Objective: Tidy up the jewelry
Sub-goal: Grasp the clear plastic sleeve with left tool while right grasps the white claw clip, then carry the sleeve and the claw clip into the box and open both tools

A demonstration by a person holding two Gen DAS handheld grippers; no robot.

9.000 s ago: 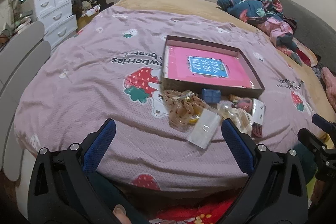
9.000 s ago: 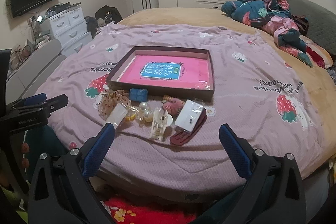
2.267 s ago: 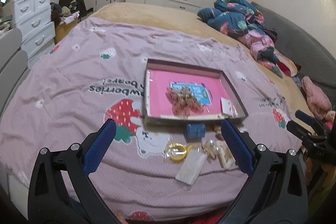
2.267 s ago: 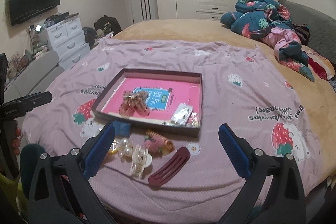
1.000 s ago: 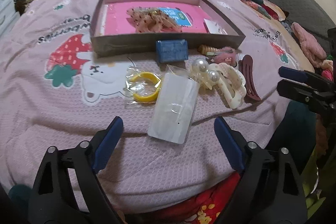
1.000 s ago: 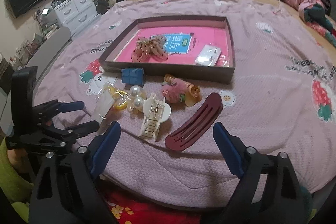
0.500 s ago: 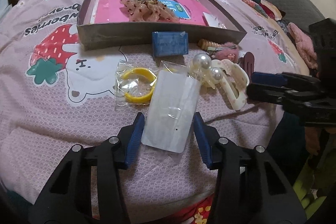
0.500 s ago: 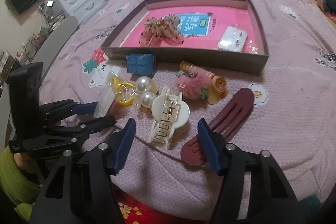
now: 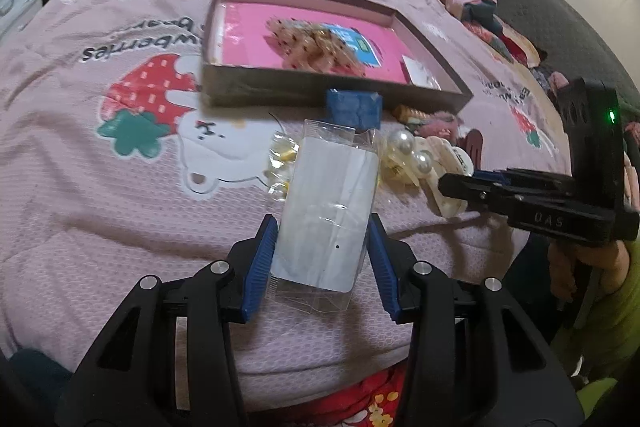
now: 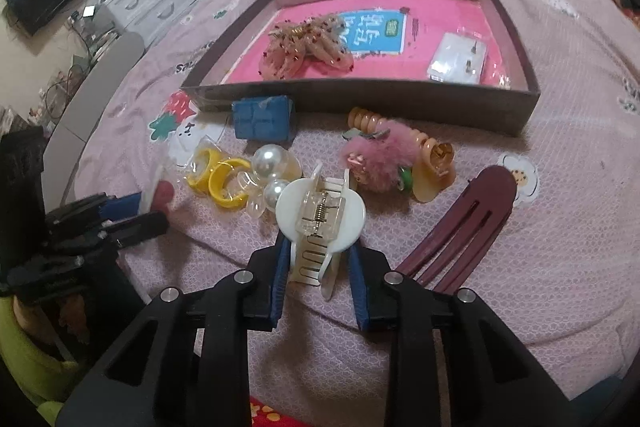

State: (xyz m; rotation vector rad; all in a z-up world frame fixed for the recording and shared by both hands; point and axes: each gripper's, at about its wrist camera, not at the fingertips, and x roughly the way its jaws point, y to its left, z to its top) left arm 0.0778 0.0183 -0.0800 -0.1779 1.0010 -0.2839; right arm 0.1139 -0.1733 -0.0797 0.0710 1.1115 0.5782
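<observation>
Mid-sort on a quilted pink bedspread: the left hand-held gripper [image 9: 322,259] pinches a clear-sleeved white card [image 9: 328,215] at lower centre, the right hand-held gripper [image 10: 318,275] a glossy white claw clip [image 10: 320,217]. The shallow cardboard box [image 10: 400,99] above holds only a sequinned bow [image 10: 306,47] and an earring card [image 10: 458,57]; pearls, yellow hoops and a maroon comb clip [image 10: 460,223] await.

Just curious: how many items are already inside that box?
2: a dotted bow at the left-middle, a small clear packet at the right of the box. Smaller pieces may be hidden.
</observation>
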